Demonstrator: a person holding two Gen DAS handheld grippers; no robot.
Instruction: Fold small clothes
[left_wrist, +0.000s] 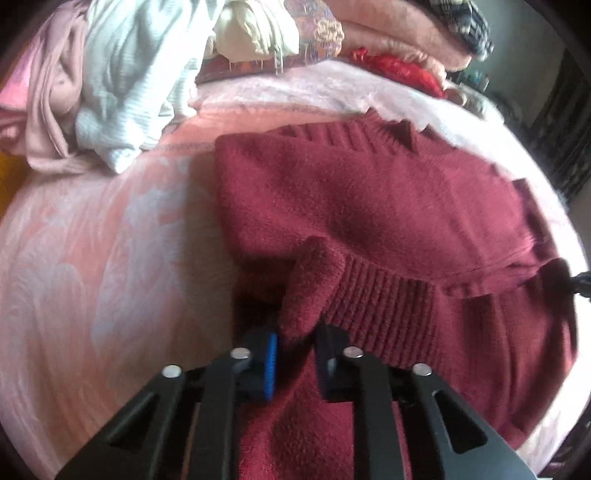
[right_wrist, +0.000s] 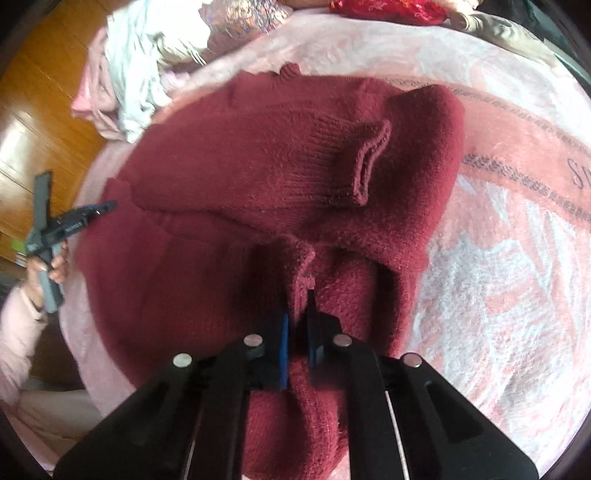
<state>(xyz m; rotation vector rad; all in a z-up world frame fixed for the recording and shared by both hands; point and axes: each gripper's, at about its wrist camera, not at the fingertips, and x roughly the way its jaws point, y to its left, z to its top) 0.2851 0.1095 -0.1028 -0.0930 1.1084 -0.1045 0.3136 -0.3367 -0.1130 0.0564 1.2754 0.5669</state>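
1. My left tongs (left_wrist: 295, 347) and right tongs (right_wrist: 297, 325) each clamp a pinch of the fuzzy maroon knitted sweater (left_wrist: 369, 206), lying on the pink patterned bed blanket (left_wrist: 92, 258).
2. I judge a fold is underway; next, carry both pinches toward twelve o'clock, evenly.

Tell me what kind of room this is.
Likely a bedroom at home: the maroon sweater lies on a pink blanket that looks like bedding, loose clothes are piled at its far edge, and a wooden floor shows beside it.
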